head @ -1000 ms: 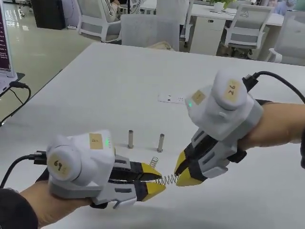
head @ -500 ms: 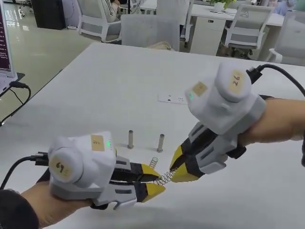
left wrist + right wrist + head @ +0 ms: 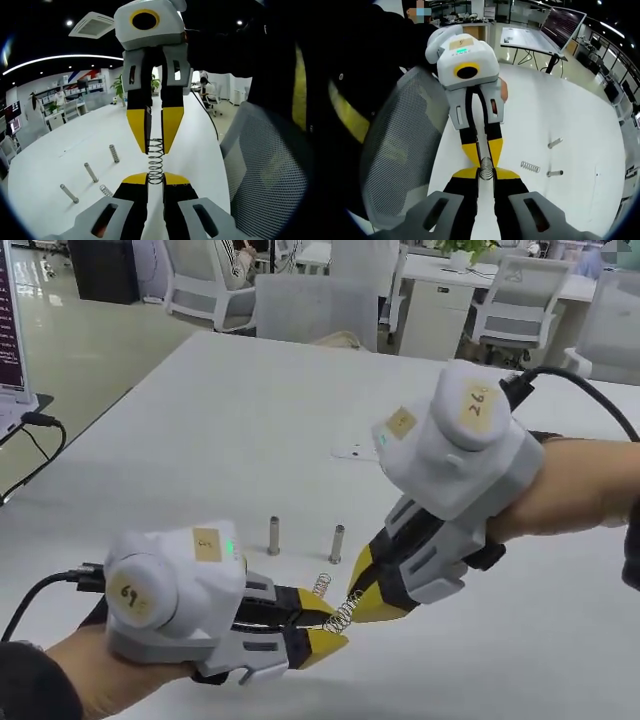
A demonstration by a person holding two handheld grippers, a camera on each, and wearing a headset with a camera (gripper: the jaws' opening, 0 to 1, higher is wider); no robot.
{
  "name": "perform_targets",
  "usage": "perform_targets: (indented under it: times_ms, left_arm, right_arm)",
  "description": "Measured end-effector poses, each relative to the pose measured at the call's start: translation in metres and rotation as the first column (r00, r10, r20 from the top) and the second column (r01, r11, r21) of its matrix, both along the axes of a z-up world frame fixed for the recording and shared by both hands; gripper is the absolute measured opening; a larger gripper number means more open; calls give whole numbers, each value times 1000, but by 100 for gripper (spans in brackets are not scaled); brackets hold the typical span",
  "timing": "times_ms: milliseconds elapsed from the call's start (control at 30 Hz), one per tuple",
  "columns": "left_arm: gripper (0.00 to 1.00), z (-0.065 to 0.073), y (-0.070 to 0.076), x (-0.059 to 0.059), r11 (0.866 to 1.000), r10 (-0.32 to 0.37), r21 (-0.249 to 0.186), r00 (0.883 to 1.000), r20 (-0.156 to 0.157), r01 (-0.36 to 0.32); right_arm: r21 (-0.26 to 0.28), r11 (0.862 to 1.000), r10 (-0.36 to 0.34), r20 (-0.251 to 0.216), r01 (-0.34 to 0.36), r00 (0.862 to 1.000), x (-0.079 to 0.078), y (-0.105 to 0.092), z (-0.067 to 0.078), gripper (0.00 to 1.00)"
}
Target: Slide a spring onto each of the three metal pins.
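A small metal spring (image 3: 342,610) (image 3: 156,161) is stretched between my two grippers above the white table (image 3: 200,440). My left gripper (image 3: 325,625) (image 3: 156,177) is shut on its near end. My right gripper (image 3: 362,590) (image 3: 486,173) comes in from the right, tilted down, and is shut on the other end (image 3: 486,167). Two bare metal pins (image 3: 274,535) (image 3: 338,543) stand upright just behind the grippers. A second spring (image 3: 320,585) (image 3: 530,166) lies loose on the table by the right pin. In the left gripper view a third post (image 3: 114,153) looks coiled.
A white power strip (image 3: 355,452) lies further back on the table. Office chairs (image 3: 315,305) and desks stand past the far edge. A black cable (image 3: 40,440) hangs off to the left. A mesh chair back (image 3: 265,165) is close behind me.
My right gripper has moved left and down toward the left gripper, so the held spring is shorter and tilted steeper. The left gripper has barely moved.
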State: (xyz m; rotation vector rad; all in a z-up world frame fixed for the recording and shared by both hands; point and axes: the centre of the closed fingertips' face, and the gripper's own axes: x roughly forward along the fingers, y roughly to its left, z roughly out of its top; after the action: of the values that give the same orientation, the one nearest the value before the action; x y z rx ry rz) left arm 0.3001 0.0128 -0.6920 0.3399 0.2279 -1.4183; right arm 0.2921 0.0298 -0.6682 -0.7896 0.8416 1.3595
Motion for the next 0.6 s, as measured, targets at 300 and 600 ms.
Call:
perform_targets:
  times_ms: [300,600]
  left_arm:
    - [3,0,1,1,1000,7,-4,1000,-1,-7]
    - [3,-1,1,0,1000,7,-7,1000,-4,-7]
  right_arm:
    - [-24,1000,17,2,-17,1000,1,6,2,8]
    - [-40,999,30,2,-29,1000,1,9,1,8]
